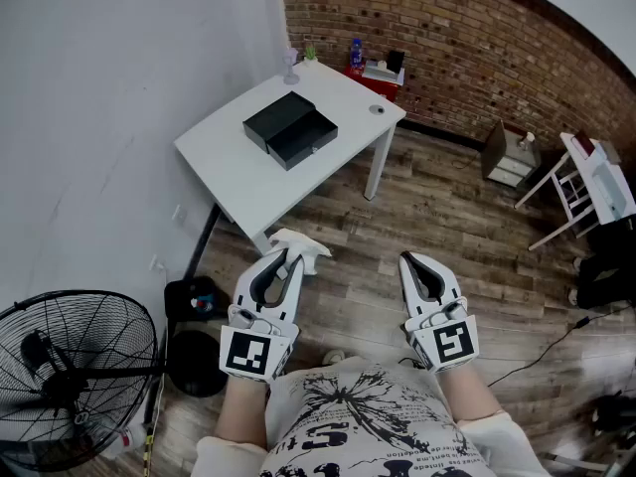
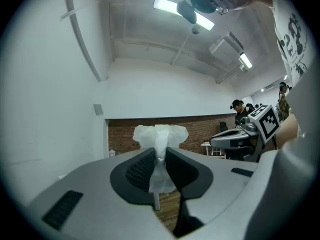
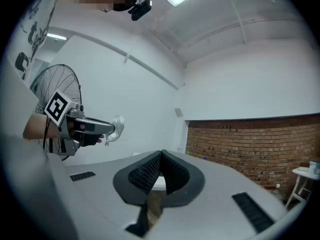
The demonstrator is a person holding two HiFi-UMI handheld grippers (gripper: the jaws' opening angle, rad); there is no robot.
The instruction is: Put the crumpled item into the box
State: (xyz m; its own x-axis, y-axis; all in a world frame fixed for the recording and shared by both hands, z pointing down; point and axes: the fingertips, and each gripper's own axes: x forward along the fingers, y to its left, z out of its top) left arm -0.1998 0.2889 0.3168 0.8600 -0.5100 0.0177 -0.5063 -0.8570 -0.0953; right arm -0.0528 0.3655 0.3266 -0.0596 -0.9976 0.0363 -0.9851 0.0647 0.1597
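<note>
A crumpled white tissue (image 1: 298, 247) sticks out of the tips of my left gripper (image 1: 290, 257), which is shut on it and held above the wooden floor. In the left gripper view the tissue (image 2: 160, 136) bulges past the pads and a strip of it hangs between them. My right gripper (image 1: 409, 260) is level with it to the right, its jaws shut with nothing in them (image 3: 160, 156). The black box (image 1: 290, 128) stands open on the white table (image 1: 229, 162) ahead, its drawer part pulled out. From the right gripper view the left gripper (image 3: 116, 127) and its tissue (image 3: 117, 125) show at left.
A black floor fan (image 1: 70, 376) stands at my lower left, beside a dark bin (image 1: 196, 363). The table's far edge carries small bottles (image 1: 356, 53) against the brick wall (image 1: 467, 38). A white rack (image 1: 591, 187) and a small cabinet (image 1: 512, 155) stand to the right.
</note>
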